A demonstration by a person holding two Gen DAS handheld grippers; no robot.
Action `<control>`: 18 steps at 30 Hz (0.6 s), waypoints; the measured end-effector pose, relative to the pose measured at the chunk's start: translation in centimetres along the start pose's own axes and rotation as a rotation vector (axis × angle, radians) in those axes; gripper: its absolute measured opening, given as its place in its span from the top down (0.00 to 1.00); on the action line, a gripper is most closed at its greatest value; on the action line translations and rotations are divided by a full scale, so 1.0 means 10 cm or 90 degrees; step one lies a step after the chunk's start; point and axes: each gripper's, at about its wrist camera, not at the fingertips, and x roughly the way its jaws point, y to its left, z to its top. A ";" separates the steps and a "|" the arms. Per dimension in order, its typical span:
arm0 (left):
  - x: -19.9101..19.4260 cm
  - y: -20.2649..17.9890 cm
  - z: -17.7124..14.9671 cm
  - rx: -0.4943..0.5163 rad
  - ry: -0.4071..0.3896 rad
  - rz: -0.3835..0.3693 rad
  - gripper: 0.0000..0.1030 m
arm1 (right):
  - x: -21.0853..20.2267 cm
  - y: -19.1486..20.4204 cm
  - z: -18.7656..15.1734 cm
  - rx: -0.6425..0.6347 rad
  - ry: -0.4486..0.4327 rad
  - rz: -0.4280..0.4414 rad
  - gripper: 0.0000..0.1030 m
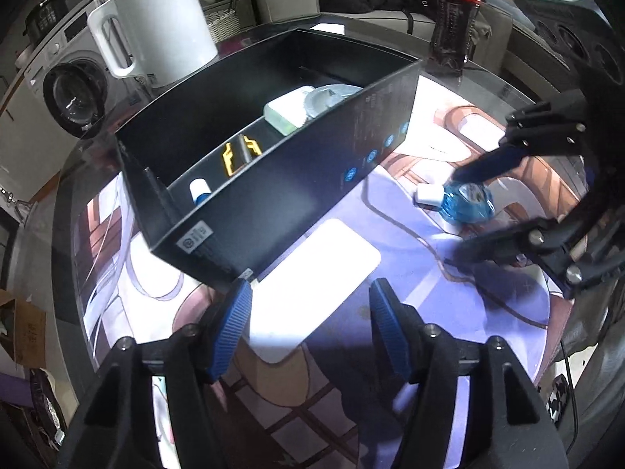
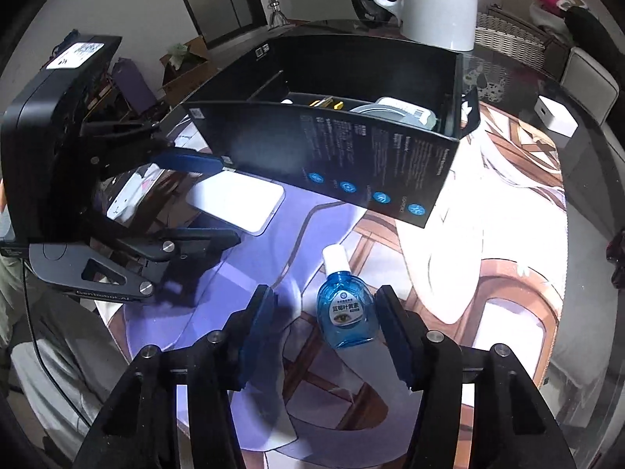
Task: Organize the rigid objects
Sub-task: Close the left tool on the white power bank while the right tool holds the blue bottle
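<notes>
step: grasp blue bottle | lies mid-worktop, near black box | right tool part-open around it, empty | left tool part-open, empty | tip: center, close on body

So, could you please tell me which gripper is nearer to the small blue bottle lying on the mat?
Right. The right gripper has the blue bottle between its open jaws; the left gripper hovers over the white slab by the black box.

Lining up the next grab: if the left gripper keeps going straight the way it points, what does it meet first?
Most likely the flat white case lying on the mat, straight ahead between the left gripper's open fingers. The black box stands just beyond; depth is uncertain.
</notes>
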 end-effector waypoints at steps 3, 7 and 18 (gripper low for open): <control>0.02 0.08 -0.03 -0.026 -0.002 0.000 0.33 | -0.01 0.04 -0.02 -0.001 0.001 0.008 0.45; 0.03 0.06 -0.03 -0.017 -0.001 -0.010 0.28 | 0.00 0.04 -0.03 0.000 0.003 0.010 0.45; -0.01 -0.14 0.00 -0.032 0.049 -0.030 0.44 | 0.04 0.07 0.00 0.004 0.007 0.006 0.53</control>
